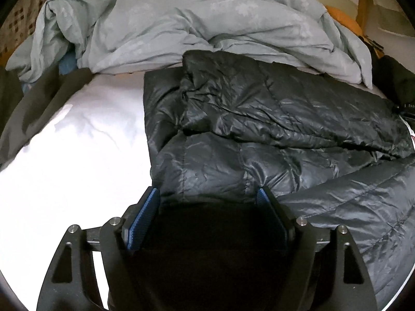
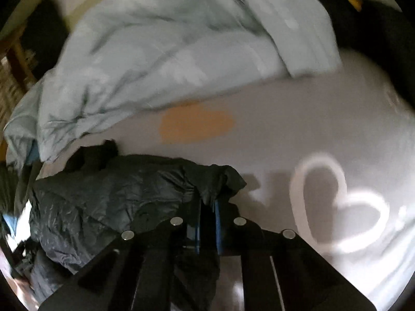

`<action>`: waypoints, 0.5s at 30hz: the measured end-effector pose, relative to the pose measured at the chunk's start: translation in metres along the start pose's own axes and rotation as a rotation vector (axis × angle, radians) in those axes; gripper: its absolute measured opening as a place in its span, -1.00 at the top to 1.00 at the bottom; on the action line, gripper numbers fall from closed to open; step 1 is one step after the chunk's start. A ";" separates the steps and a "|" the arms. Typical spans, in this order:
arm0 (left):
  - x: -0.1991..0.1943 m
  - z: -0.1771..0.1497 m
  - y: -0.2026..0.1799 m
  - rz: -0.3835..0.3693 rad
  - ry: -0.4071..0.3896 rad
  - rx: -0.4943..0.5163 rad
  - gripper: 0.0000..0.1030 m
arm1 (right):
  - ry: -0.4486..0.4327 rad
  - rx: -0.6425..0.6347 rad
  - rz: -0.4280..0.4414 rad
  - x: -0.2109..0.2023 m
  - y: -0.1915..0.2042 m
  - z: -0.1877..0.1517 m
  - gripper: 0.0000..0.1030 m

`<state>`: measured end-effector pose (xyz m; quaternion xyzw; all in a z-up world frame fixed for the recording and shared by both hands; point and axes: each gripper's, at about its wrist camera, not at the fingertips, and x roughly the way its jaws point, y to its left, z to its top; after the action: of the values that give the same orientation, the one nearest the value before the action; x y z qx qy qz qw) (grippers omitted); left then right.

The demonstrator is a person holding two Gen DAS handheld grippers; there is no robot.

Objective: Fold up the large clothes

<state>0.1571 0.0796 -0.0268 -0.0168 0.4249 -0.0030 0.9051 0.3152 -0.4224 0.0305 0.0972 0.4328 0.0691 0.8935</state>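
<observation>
Black quilted jacket (image 1: 259, 129), pale grey-green leaf-print duvet (image 1: 207, 26) — white sheet (image 1: 64, 168)

Glare bleaches the white sheet (image 1: 64, 155) at left of the sharp left wrist view, while the dimmer right wrist view smears the pale duvet (image 2: 168, 51) with what looks like motion blur, corners vignetted black.

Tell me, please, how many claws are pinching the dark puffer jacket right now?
1. The right claw is shut on the jacket's edge. The left claw stands open over the jacket's near hem, its pads not pressing; cloth beneath it is hidden in shadow.
</observation>
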 end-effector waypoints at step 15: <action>-0.028 -0.004 -0.011 0.026 -0.065 0.061 -0.49 | -0.091 0.128 -0.084 -0.075 -0.041 -0.024 -0.30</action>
<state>0.1361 0.0694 -0.0071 0.0159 0.3950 -0.0038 0.9185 0.2517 -0.4744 0.0630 0.1392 0.3989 -0.0007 0.9064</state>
